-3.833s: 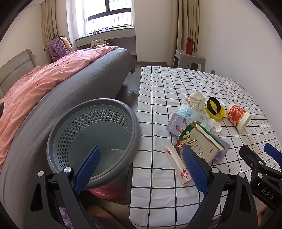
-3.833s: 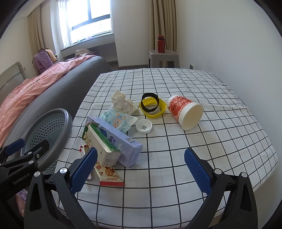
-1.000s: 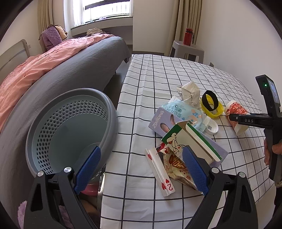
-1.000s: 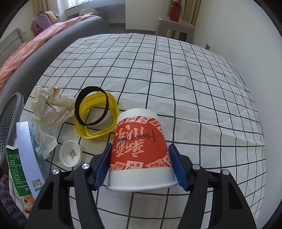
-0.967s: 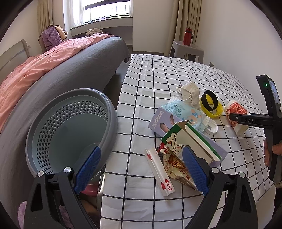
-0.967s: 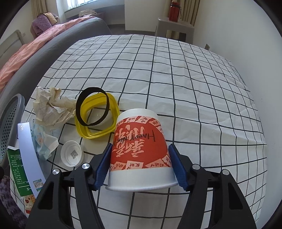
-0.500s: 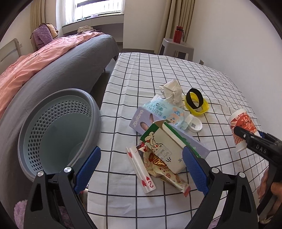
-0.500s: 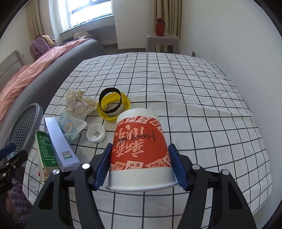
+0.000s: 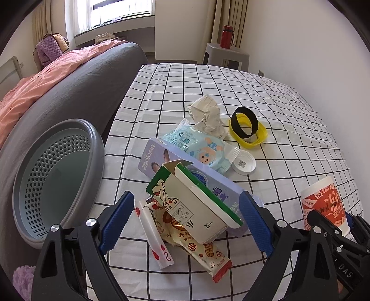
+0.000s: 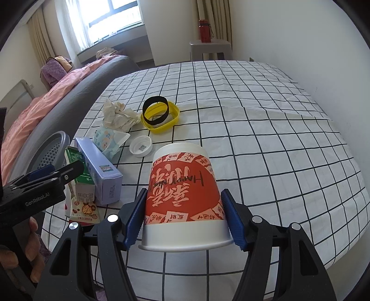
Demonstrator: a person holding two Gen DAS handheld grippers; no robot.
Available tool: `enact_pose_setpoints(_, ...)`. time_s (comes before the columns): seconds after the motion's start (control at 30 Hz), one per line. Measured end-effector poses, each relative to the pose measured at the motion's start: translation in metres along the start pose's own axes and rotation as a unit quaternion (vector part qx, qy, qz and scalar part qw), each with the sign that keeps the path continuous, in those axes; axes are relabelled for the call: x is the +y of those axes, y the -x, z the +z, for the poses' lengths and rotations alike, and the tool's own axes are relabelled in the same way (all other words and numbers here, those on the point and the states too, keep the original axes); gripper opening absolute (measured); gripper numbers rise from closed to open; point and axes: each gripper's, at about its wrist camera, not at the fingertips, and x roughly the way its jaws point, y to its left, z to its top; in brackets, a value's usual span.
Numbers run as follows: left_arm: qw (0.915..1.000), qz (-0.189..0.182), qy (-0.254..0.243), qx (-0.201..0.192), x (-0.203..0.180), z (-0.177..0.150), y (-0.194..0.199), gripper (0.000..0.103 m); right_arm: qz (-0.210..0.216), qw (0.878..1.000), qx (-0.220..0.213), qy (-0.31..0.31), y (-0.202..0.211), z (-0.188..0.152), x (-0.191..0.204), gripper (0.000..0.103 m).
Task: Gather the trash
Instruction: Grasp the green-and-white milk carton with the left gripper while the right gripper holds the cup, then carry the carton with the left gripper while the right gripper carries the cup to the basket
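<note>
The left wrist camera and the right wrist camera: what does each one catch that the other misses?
Only the left view shows the playing card and the inside of the grey bin, plus the left gripper open over the pile. Only the right view shows a person's hand, and the right gripper clamped on the red paper cup up close. Both show the checked cloth, crumpled paper, yellow ring, white lid and purple box.

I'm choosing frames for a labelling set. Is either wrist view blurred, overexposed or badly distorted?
Left wrist view: sharp, daylit, window blown out, fisheye bends the checked cloth, corners black. Right wrist view: equally sharp, red paper cup in the right gripper crisp, same window glare and barrel curve.
</note>
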Motion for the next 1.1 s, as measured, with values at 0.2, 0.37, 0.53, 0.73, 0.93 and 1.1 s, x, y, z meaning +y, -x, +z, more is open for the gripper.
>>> enact_pose_setpoints(0.2,0.9998,-0.011,-0.007,0.016,0.0,-0.004,-0.007,0.047,0.007,1.0,-0.002,-0.01,0.0,-0.005,0.0,0.062)
enact_pose_setpoints(0.37,0.9995,-0.027,-0.009,0.011,0.006,-0.005,-0.001,0.024,0.014,1.0,-0.006,-0.014,0.003,-0.008,0.002,0.062)
enact_pose_setpoints(0.53,0.999,-0.043,-0.007,0.001,0.014,-0.003,0.007,0.016,0.017,1.0,-0.01,-0.012,0.007,-0.008,0.008,0.062)
enact_pose_setpoints(0.73,0.9982,-0.058,-0.006,-0.012,0.022,0.001,0.017,0.013,0.017,1.0,-0.015,-0.008,0.014,-0.008,0.017,0.062)
enact_pose_setpoints(0.93,0.9969,-0.073,-0.004,-0.03,0.03,0.007,0.034,0.013,0.018,1.0,-0.024,-0.003,0.022,-0.006,0.026,0.062)
enact_pose_setpoints(1.1,0.9957,-0.07,-0.006,-0.06,0.04,0.012,0.056,0.013,0.02,0.999,-0.03,0.007,0.028,-0.001,0.039,0.062)
